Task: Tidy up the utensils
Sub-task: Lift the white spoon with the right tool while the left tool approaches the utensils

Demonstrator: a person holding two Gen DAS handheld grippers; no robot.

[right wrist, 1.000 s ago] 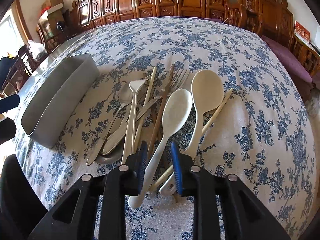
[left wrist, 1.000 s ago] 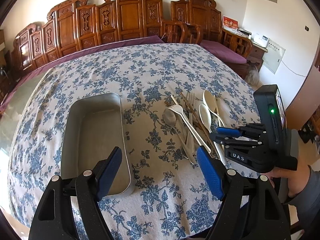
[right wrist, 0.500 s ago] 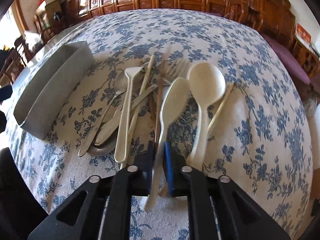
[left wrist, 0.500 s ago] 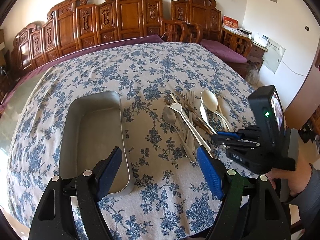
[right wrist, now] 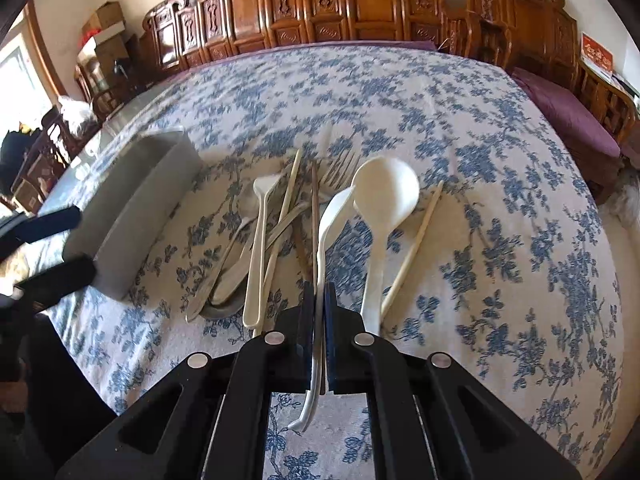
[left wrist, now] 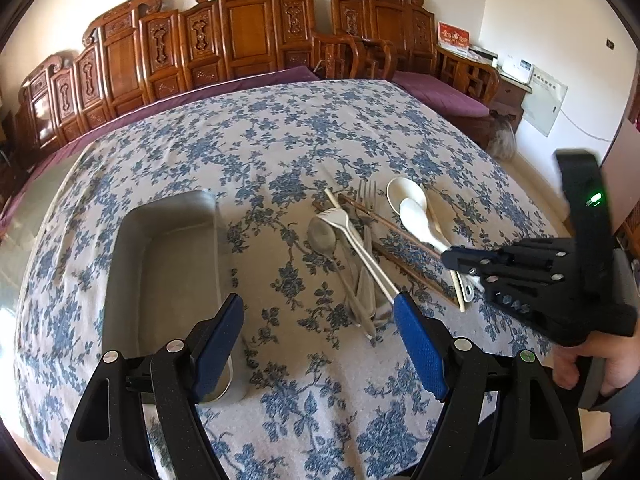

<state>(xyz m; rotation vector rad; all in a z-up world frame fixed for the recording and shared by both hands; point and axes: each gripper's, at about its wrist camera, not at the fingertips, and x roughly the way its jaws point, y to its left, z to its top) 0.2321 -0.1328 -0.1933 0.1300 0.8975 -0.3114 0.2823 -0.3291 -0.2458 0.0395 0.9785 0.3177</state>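
Note:
A pile of utensils lies on the flowered tablecloth: a white fork (left wrist: 340,220), a metal spoon (left wrist: 322,236), a metal fork (right wrist: 340,164), brown and pale chopsticks, and a large white spoon (right wrist: 386,188). My right gripper (right wrist: 319,292) is shut on the handle of a second white spoon (right wrist: 338,208). That spoon is turned on its edge and raised off the pile, and it also shows in the left wrist view (left wrist: 416,216). An empty metal tray (left wrist: 120,264) stands left of the pile. My left gripper (left wrist: 318,308) hovers open between tray and pile, holding nothing.
Carved wooden benches (left wrist: 256,28) with purple cushions line the far side of the table. The table's right edge drops to the floor near a side cabinet (left wrist: 516,92). A person's hand (left wrist: 592,364) holds the right gripper at lower right.
The right gripper's jaws closed on the white spoon's handle and lifted it a little, and the spoon rolled onto its edge. The left gripper stayed where it was, open.

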